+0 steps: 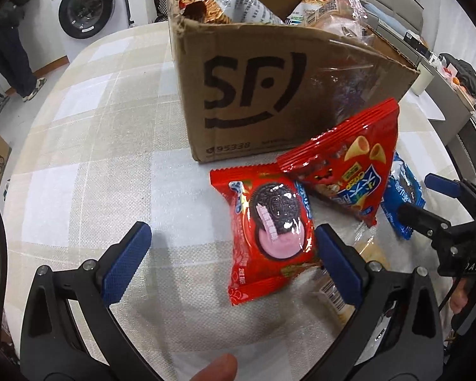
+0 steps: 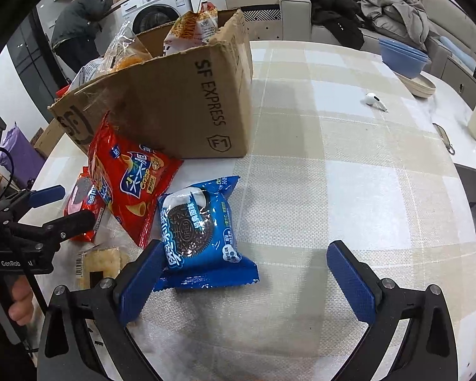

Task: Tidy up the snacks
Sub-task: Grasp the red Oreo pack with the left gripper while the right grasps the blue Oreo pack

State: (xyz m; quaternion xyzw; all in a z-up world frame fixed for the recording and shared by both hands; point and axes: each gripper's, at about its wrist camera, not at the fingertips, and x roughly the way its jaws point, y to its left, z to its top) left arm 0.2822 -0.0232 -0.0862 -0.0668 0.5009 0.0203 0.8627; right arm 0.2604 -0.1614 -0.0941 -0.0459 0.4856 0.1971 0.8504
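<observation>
Red Oreo pack (image 1: pixel 268 238) lies lengthwise just inside the spread left gripper (image 1: pixel 234 263); the blue pack (image 2: pixel 198 231) similarly hugs the spread right gripper (image 2: pixel 247 281).

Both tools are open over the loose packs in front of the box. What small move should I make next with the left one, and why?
Probably shift the left tool a little to its right and lower it, so that the red Oreo pack sits between its fingers. The tool is open and empty, and the pack lies flat on the tablecloth, mostly clear, one corner under the red chip bag, near the cardboard box.
</observation>
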